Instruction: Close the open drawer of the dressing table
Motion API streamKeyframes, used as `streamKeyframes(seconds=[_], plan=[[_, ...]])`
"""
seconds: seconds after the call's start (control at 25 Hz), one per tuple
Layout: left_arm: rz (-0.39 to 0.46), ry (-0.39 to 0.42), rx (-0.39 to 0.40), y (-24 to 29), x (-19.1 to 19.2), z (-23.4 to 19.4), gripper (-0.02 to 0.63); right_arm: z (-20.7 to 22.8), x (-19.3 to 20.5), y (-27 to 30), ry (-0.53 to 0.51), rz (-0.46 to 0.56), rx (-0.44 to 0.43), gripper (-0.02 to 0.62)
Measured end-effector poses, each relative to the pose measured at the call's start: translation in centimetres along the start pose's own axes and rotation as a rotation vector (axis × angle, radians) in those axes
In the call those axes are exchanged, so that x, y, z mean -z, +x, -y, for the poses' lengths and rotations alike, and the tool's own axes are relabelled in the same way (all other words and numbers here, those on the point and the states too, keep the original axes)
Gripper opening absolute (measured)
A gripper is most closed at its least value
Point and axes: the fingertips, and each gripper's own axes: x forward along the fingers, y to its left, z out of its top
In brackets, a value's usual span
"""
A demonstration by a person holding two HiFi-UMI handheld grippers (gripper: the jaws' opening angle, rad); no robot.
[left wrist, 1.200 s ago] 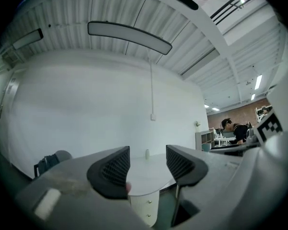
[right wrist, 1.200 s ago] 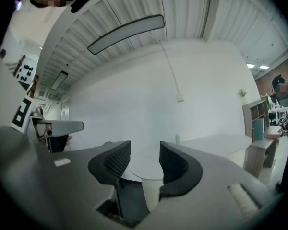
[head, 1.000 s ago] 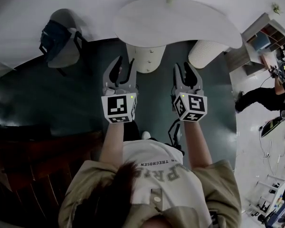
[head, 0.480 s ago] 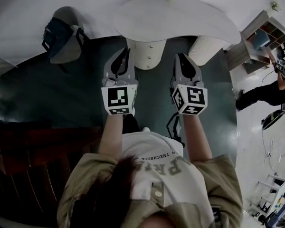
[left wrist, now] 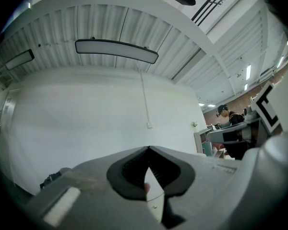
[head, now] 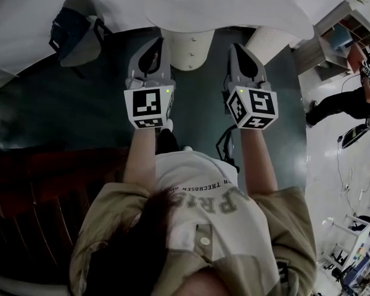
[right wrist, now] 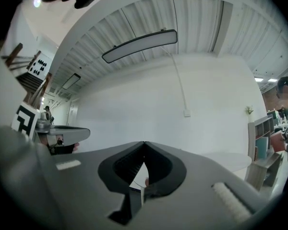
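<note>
The grey left gripper [head: 155,47] and right gripper [head: 240,49] point level; their jaws have just been closing and meet on nothing. Just beyond, between them, stands the white cylindrical drawer pedestal [head: 191,45] under the white curved-top dressing table [head: 234,5]; which drawer is out I cannot tell. A square push with closed tips should serve. The ribbed white stool [head: 272,45] crowds the right gripper's path; the grey chair [head: 86,54] holding a dark bag [head: 65,34] sits well left.
</note>
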Motion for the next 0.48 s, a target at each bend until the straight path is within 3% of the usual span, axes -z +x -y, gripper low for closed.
streamKeyframes(seconds=[0.48], plan=[[-0.027, -0.014, 0.017, 0.12, 0.97, -0.17, 0.008, -0.14, 0.91, 0.33, -0.006, -0.019, 0.022, 0.002]])
